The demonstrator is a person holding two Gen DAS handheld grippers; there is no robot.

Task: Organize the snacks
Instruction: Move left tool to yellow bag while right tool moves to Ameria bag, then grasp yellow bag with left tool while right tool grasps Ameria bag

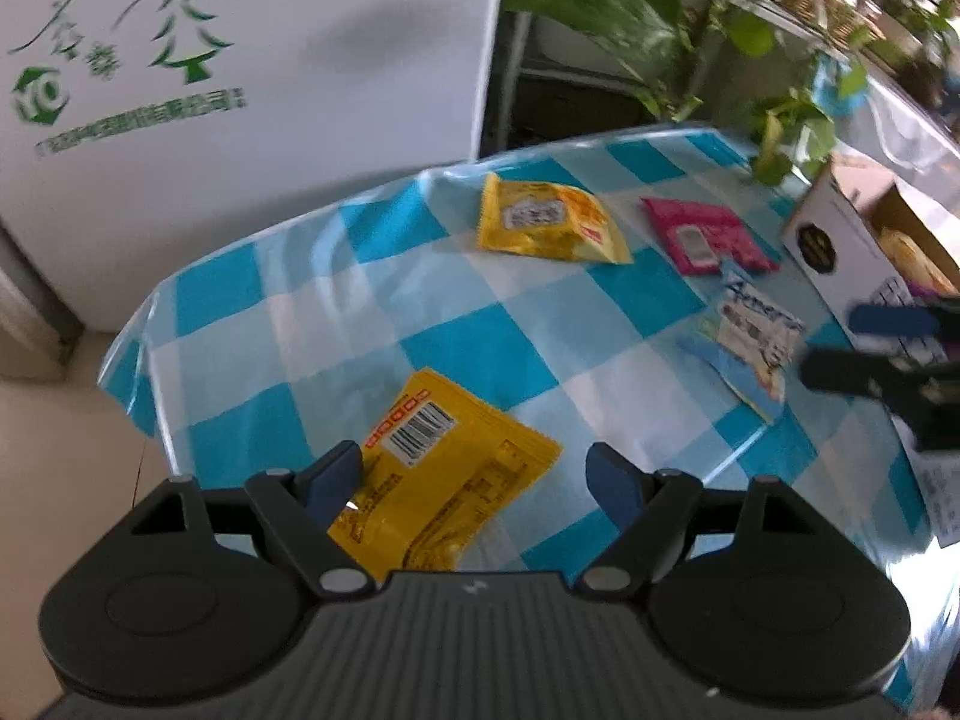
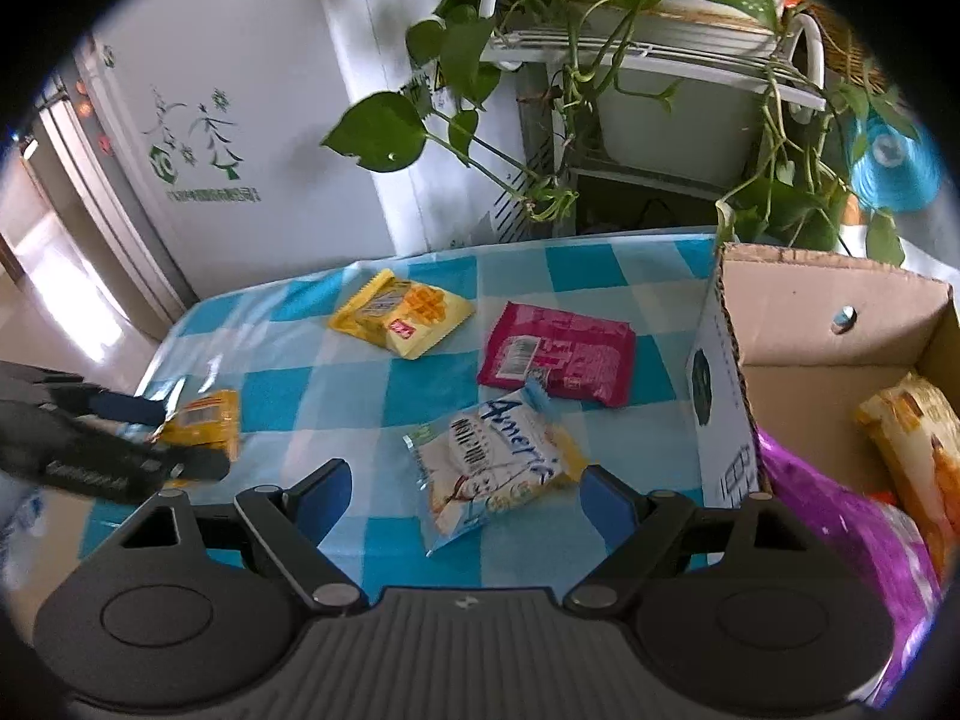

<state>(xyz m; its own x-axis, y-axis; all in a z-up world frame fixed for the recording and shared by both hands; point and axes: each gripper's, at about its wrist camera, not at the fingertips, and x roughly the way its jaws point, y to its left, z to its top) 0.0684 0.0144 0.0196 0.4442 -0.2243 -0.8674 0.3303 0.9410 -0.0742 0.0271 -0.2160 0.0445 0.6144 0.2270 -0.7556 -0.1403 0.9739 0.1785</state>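
Two grippers are seen lowered over a checked desk [image 2: 420,372] strewn with snack packets. Nearest, the left gripper [image 1: 474,474] is held with its jaws about half open astride a yellow barcode packet [image 1: 444,474]; nothing is gripped. The right gripper [image 2: 462,495] is likewise part open and empty, its jaws framing a white and blue packet [image 2: 492,468]. Farther back, a pink packet [image 2: 558,354] and a yellow waffle packet [image 2: 402,315] are left lying flat. At the right, a cardboard box [image 2: 798,324] already holding snacks is set against the desk's edge. A slip is judged likely: the slick, flat wrappers could be pushed along the glossy cloth rather than pinched, and the overlapping white packet might drag its pink neighbour.
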